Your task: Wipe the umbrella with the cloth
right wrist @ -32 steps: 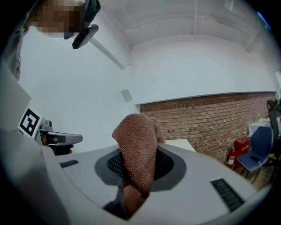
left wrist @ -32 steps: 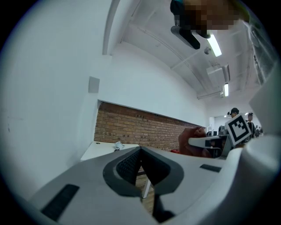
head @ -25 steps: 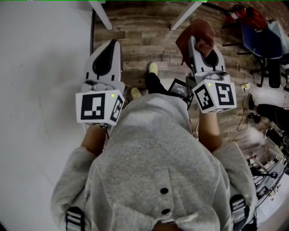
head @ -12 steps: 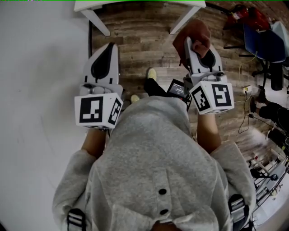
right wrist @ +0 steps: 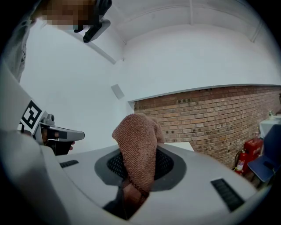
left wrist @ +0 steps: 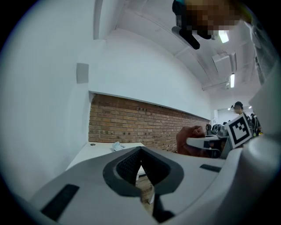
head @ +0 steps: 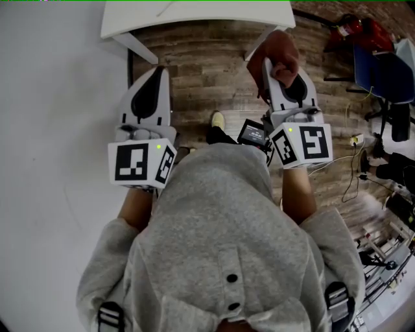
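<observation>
A brown terry cloth (head: 280,53) (right wrist: 139,143) hangs from my right gripper (head: 279,61) (right wrist: 137,154), whose jaws are shut on it, with a fold bunched up over the tips. My left gripper (head: 158,71) (left wrist: 140,151) is shut with nothing between its pads. Both grippers are held level in front of the person's grey hoodie, pointing at a white table (head: 194,19) (left wrist: 99,151). No umbrella shows in any view.
A white wall (head: 58,130) runs along the left and a brick wall (left wrist: 131,123) stands behind the table. A small white crumpled thing (left wrist: 117,146) lies on the table. A red fire extinguisher (head: 353,26), a blue chair (head: 382,61) and floor cables (head: 356,162) crowd the right side.
The person has walked forward over the wooden floor. The white table's top has come into view ahead, and both grippers now sit closer to it. The cloth stays in the right gripper.
</observation>
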Demonstrator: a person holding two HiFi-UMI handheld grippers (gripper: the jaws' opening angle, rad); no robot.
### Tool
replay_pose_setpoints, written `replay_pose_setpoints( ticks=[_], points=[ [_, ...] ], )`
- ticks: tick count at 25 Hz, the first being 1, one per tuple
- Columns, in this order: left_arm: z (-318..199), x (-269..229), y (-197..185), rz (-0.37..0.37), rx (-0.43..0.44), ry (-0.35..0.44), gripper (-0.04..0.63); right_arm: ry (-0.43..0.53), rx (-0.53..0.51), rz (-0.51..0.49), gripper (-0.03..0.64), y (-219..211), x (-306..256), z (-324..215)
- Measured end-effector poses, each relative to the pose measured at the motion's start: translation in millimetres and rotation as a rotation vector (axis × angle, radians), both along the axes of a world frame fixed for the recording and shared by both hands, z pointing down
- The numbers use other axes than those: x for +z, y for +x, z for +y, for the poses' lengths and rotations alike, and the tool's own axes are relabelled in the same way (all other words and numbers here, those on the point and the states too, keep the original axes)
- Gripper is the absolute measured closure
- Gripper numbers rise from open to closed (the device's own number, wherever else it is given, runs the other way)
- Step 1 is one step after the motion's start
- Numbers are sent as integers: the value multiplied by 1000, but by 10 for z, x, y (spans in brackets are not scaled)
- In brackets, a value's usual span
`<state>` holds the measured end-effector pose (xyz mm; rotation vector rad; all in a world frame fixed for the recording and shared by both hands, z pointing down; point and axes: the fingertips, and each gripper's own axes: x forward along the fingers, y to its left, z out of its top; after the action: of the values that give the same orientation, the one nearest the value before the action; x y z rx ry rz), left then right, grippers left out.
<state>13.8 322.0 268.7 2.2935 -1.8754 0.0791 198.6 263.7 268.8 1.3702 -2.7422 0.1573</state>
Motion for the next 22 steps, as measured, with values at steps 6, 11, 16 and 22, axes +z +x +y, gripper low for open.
replay_pose_setpoints(
  ticks=[6, 11, 16, 22],
  points=[
    [-475, 15, 82, -14, -10, -9, 580, -2, -9, -6, 514, 93, 33, -484],
    [-739, 79, 168, -23, -19, -11, 580, 5, -24, -1, 514, 156, 110, -760],
    [-881, 115, 229, -29, -40, -5, 580, 13, -38, -7, 514, 214, 170, -964],
    [-959, 102, 166, -43, -50, 0, 580, 17, -60, -13, 514, 93, 200, -1053]
  ],
)
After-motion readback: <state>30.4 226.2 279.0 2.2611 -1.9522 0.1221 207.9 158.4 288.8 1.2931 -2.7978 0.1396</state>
